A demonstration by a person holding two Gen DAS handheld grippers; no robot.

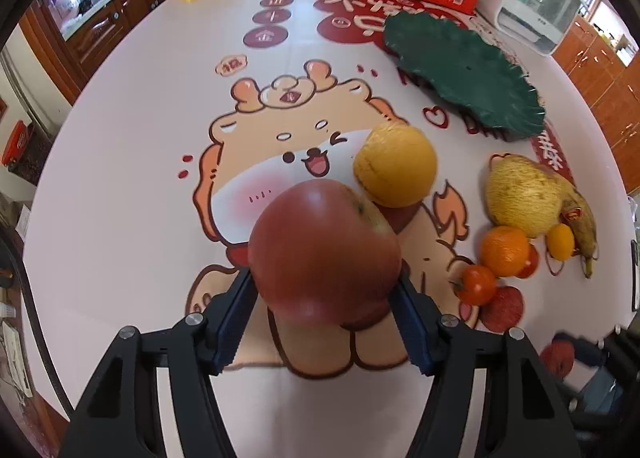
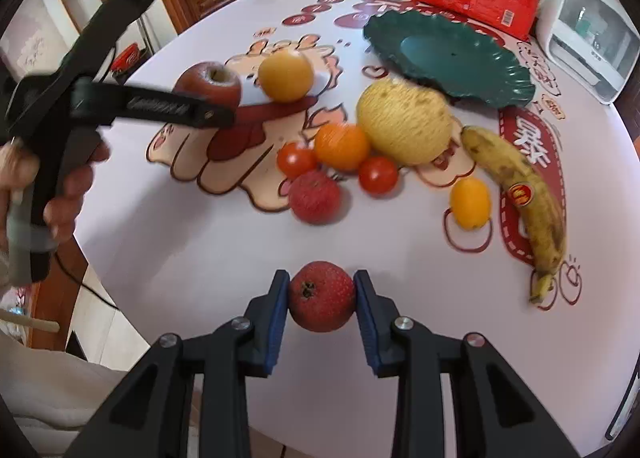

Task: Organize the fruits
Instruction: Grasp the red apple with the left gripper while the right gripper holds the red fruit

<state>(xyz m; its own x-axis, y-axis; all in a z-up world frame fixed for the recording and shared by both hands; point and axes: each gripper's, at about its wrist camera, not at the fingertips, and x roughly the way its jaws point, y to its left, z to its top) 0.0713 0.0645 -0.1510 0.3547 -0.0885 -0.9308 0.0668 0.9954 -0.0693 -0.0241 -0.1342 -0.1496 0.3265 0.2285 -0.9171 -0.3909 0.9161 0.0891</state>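
Fingers [image 2: 60, 213] of the person's left hand [image 2: 48, 193] wrap the grip of the left tool [image 1: 324, 294], which is held level above the surface [image 1: 120, 177] and points across it toward the green plate [image 1: 460, 69]. Its two blue pads [image 1: 236, 322] are spread wide and pressed against either side of a big red apple [image 1: 324, 254], so the left tool is clenched on the apple; in the right wrist view that apple [image 2: 208, 83] hangs clear of the surface with a shadow below it.

The right tool [image 2: 322, 298] sits low and nearer the surface edge, aimed at the fruit cluster. Its pads [image 2: 276, 322] are closer together and grip a small red speckled fruit [image 2: 322, 296] between them.

Beyond the apple lies a yellow round fruit [image 2: 285, 75]. To the right a pale melon [image 2: 404, 121] touches an orange [image 2: 341, 146], with two tomatoes [image 2: 297, 159] beside the orange, another red fruit [image 2: 315, 196] just in front, a small yellow fruit [image 2: 470, 201] and a spotted banana [image 2: 524, 193] further right. The plate is bare, behind the melon
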